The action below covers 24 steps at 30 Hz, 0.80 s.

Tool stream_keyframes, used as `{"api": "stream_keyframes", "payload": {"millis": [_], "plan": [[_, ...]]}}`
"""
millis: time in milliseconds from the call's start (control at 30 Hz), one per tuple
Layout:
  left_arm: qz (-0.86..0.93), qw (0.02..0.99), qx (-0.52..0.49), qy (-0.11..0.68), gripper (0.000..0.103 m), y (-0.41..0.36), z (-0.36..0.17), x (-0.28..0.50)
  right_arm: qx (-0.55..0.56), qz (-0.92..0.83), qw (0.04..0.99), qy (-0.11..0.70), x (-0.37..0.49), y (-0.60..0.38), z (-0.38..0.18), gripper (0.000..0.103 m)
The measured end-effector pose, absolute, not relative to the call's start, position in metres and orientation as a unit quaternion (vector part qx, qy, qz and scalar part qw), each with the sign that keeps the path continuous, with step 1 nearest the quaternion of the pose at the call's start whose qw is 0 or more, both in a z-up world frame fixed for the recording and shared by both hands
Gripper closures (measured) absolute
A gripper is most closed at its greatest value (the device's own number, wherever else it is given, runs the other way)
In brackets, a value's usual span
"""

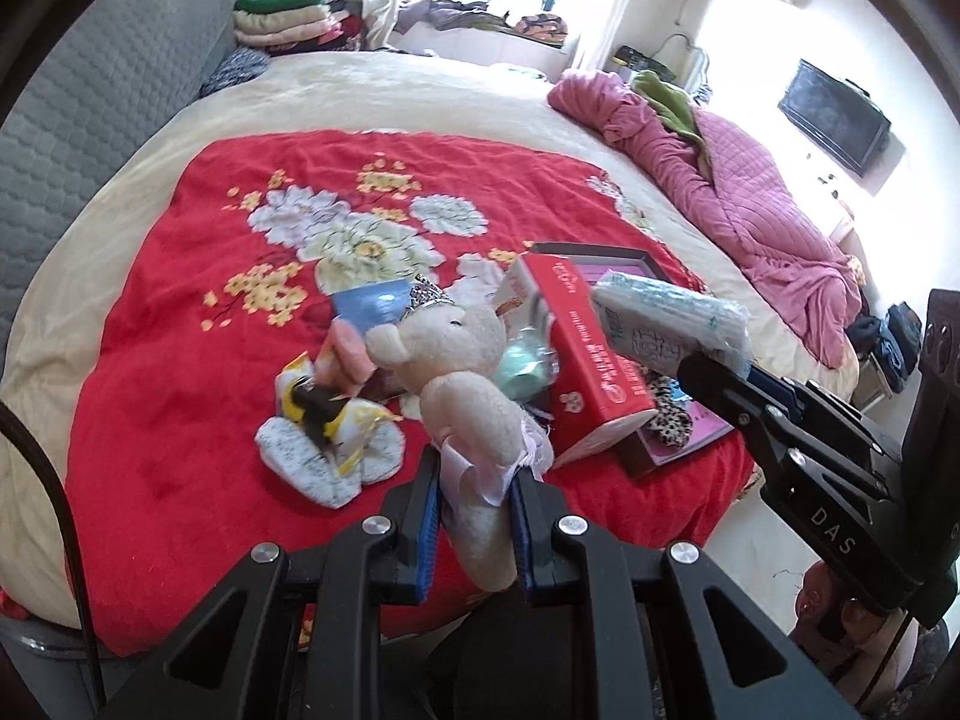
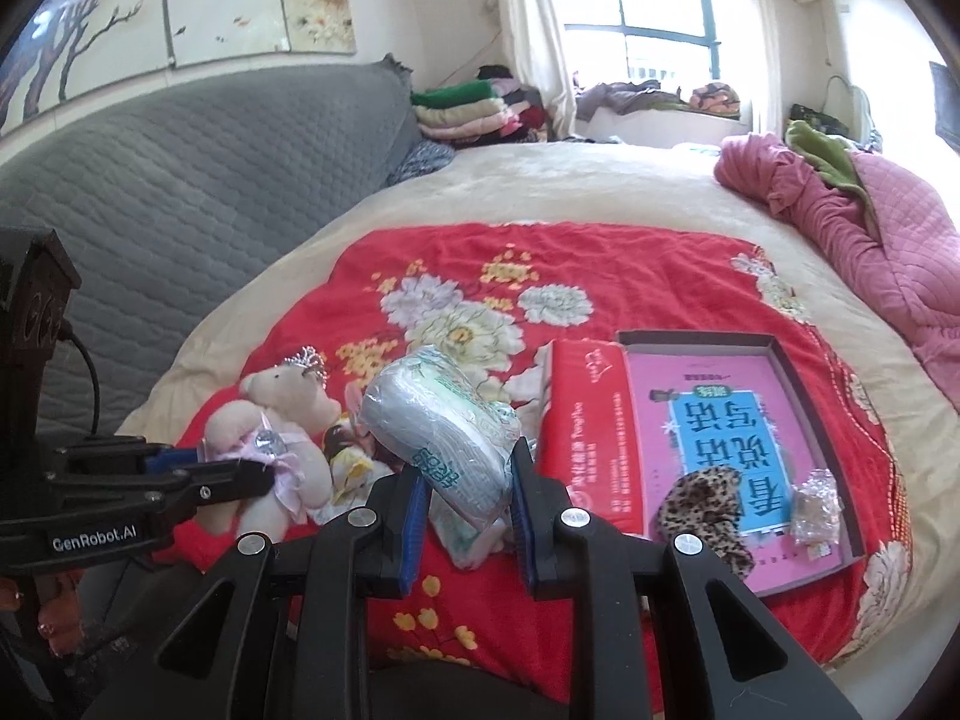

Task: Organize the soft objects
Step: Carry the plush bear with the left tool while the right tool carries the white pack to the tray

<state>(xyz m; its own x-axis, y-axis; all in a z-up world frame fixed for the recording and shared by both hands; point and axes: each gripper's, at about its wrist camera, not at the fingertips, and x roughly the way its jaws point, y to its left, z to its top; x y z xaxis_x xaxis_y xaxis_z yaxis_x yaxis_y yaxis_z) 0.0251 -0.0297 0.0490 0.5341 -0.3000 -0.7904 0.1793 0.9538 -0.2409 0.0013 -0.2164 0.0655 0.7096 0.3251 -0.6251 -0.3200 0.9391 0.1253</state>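
One shallow box, book, leopard cloth

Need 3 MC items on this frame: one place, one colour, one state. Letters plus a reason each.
1. Where does the leopard-print cloth lie?
A. in the shallow box on the pink book
B. on the grey headboard
C. on the window sill

2. What colour is the blanket under the pile?
A. blue
B. red
C. green

3. What is the left gripper doing?
A. open, empty
B. shut on the teddy bear
C. shut on the red carton

Key: 1 A, it rests on the book inside the box. 2 B, red with flowers. 3 B, its fingers clamp the bear's body.
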Motion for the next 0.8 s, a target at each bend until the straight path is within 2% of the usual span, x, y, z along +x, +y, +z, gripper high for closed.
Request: {"api": "stream_keyframes", "payload": {"millis": [800], "plan": [[-0.196,0.873,-0.008,0.448,0.082,-0.135,0.070,0.038,0.091,0.048,0.950,0.294,-0.019,-0.350,0.083,0.078]]}}
